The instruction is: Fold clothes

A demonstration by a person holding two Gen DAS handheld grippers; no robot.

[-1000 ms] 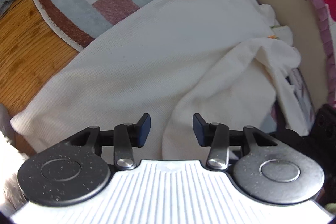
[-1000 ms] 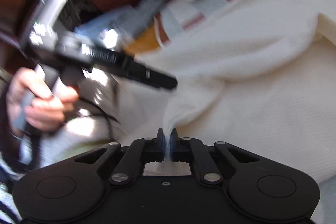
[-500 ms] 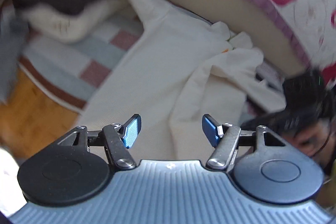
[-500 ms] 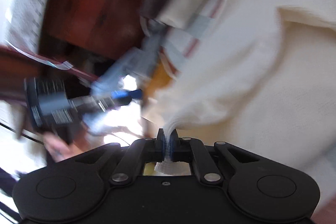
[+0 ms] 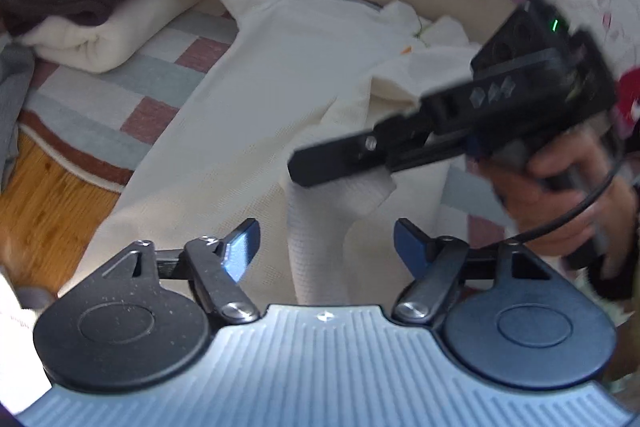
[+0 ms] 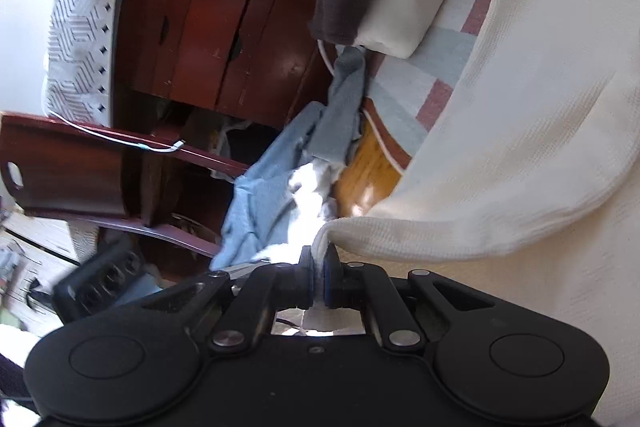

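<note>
The cream garment (image 5: 256,115) lies spread on a checked rug (image 5: 132,95) ahead of the left gripper (image 5: 326,247). One long edge is doubled over into a loose fold. The right gripper (image 6: 319,277) is clamped on a corner of the garment, and the cloth rises from its jaws in a taut ridge. The left gripper has just been opening; its jaws stand apart with nothing pressed between them, above the cloth. Beyond the garment, at the far left of the left gripper, a folded pile (image 5: 92,11) of dark and cream cloth rests on the rug. A grey-blue garment (image 6: 288,179) lies loose on the wooden floor (image 5: 44,203). Judged status: first fold under way, further folds and stacking remain.
</note>
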